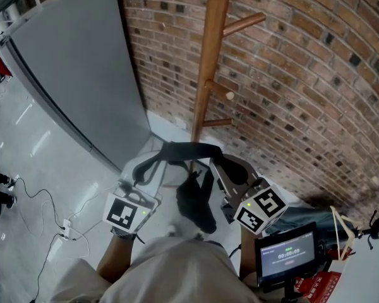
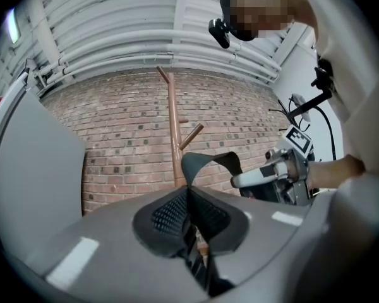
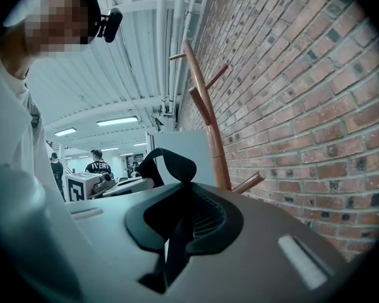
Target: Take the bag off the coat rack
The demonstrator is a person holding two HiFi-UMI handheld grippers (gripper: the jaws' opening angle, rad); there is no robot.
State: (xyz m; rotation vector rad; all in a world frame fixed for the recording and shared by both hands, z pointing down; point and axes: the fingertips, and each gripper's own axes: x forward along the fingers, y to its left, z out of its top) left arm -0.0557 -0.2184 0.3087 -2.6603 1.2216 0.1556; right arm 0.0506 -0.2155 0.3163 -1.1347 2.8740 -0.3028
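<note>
Both my grippers hold the bag [image 1: 197,206] just in front of the wooden coat rack [image 1: 213,49]. The left gripper [image 2: 189,201] has its jaws pressed together on the black strap [image 1: 189,149], and the right gripper [image 3: 177,223] pinches the same strap farther along. The strap arches free between the two, on none of the rack's pegs, near the foot of the pole. The dark bag body hangs slack below it. A brick wall [image 1: 303,74] stands behind, with a grey panel [image 1: 82,74] at the left.
</note>
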